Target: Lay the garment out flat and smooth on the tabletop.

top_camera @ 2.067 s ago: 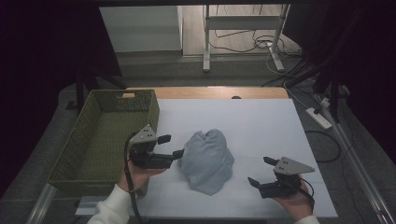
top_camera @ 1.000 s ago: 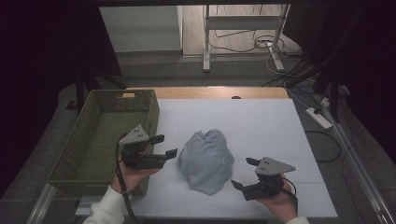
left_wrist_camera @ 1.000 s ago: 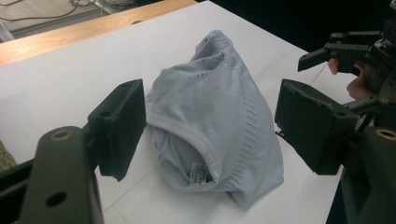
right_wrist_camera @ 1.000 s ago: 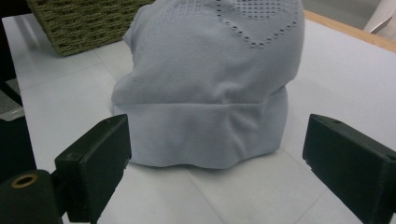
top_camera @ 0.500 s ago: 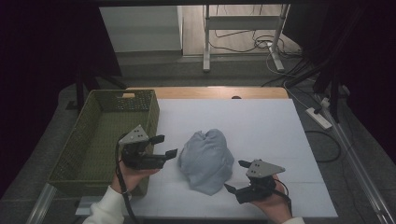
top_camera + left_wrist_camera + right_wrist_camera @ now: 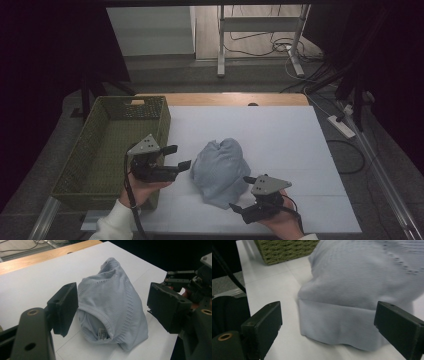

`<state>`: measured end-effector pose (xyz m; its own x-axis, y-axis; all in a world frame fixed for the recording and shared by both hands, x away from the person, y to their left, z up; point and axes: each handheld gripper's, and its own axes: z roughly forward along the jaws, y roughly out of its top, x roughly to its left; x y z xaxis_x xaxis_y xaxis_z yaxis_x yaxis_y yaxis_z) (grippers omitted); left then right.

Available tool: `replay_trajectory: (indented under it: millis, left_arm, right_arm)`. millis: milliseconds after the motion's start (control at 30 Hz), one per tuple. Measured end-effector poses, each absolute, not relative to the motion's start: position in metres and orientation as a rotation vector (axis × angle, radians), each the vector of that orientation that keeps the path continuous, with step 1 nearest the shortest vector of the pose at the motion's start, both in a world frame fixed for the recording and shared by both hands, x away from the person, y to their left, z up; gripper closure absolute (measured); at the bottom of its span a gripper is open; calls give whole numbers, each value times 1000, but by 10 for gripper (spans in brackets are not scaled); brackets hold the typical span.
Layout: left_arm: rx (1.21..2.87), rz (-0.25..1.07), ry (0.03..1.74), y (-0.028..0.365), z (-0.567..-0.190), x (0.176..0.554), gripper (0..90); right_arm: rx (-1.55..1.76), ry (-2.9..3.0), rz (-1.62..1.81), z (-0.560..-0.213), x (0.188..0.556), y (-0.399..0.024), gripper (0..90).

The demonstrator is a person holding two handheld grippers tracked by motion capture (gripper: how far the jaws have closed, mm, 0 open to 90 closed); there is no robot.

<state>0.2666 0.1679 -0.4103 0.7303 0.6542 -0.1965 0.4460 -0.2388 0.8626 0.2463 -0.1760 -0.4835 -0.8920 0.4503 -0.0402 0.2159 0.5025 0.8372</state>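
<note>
A crumpled light blue-grey garment (image 6: 220,169) lies in a heap on the white table top (image 6: 285,132). My left gripper (image 6: 179,156) hovers just left of it, jaws open and pointing at the cloth. In the left gripper view the garment (image 6: 107,277) sits a little beyond the open left gripper (image 6: 113,298), with a label showing in its neck opening. My right gripper (image 6: 240,193) is at the heap's near right corner, open. In the right gripper view the right gripper (image 6: 329,317) has the garment's hem (image 6: 352,322) between its spread jaws, and the pads are clear of the cloth.
A green woven basket (image 6: 102,142) stands along the table's left side, close behind my left hand; its corner (image 6: 284,250) shows in the right gripper view. The wooden table edge (image 6: 225,99) runs at the back. Cables and a stand lie on the floor beyond.
My right gripper has slid left along the table's near edge up to the garment's corner. The left gripper and the garment have stayed where they were.
</note>
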Motion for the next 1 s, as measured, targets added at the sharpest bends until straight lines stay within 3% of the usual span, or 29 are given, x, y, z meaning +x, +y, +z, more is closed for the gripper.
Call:
replay_trajectory:
  millis: [167, 1000]
  left_arm:
    - [1876, 234, 853, 169, -411, 268, 256]
    - [1899, 210, 854, 166, -414, 270, 250]
  right_arm:
    - [526, 2537, 1344, -488, 244, -164, 139]
    - [505, 2662, 1185, -510, 245, -130, 154]
